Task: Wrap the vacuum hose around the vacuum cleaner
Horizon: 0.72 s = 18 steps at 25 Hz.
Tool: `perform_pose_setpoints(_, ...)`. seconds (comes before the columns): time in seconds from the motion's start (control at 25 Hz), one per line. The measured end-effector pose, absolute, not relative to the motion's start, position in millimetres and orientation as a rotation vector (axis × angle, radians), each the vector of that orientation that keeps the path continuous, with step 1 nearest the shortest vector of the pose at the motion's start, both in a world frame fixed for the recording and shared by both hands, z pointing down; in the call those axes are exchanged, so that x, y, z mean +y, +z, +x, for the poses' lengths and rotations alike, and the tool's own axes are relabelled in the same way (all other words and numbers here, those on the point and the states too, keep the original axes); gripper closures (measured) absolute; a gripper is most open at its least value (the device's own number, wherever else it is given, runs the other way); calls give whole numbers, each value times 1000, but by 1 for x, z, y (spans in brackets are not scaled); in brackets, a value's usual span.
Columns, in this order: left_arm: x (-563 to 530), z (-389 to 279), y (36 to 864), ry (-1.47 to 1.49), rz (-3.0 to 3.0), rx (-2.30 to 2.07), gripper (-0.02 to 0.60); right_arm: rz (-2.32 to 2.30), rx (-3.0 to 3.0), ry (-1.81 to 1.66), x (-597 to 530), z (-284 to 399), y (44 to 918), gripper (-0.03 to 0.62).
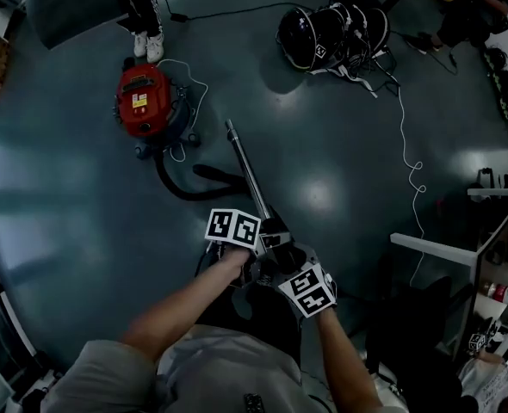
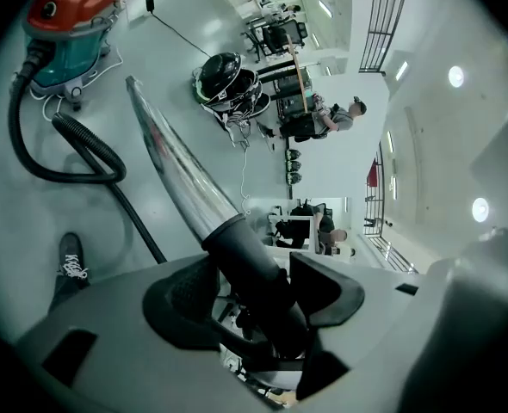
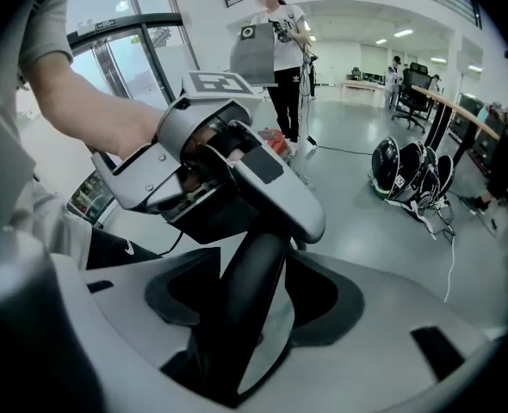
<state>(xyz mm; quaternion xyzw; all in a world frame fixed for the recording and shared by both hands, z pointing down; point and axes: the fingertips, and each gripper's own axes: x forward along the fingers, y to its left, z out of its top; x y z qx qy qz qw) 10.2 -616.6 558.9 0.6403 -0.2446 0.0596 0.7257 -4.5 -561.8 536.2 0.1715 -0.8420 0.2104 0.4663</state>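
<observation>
The red vacuum cleaner (image 1: 144, 100) (image 2: 69, 15) stands on the grey floor, up and left of me. Its black hose (image 1: 185, 192) (image 2: 65, 144) loops along the floor to the chrome wand (image 1: 247, 170) (image 2: 172, 157). The wand points away from me toward the vacuum cleaner. My left gripper (image 1: 269, 232) (image 2: 254, 286) is shut on the wand's black handle (image 2: 245, 248). Just behind it, my right gripper (image 1: 278, 263) (image 3: 254, 295) points steeply down. Its jaws stand open, loosely round the black hose end (image 3: 250, 291), with the left gripper's body (image 3: 211, 170) right in front.
A cluster of black helmets (image 1: 331, 33) (image 3: 409, 175) lies at the far right, with a white cable (image 1: 409, 144) trailing from it. A person's white shoes (image 1: 148, 46) stand just behind the vacuum cleaner. White shelving (image 1: 495, 256) stands at the right edge.
</observation>
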Motion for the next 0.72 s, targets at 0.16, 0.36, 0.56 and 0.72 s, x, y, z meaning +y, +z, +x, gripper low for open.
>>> perform_pose_setpoints(0.16,-628,12,577,178,1463,-520,325,352,-2097,568,-563,-6,549,316)
perform_pose_setpoints(0.36,-644,15,602,222,1499,-517,325,261,-2165,667,-577,12,546,307)
perform_pose_setpoints(0.56,-634,25,627,310,1522,-487,331,126,-2202,645,-611,54,556,307)
perform_pose_setpoints(0.72,-616,48,638,418,1565,-417,331,-67,-2131,413,-656,88,608,309)
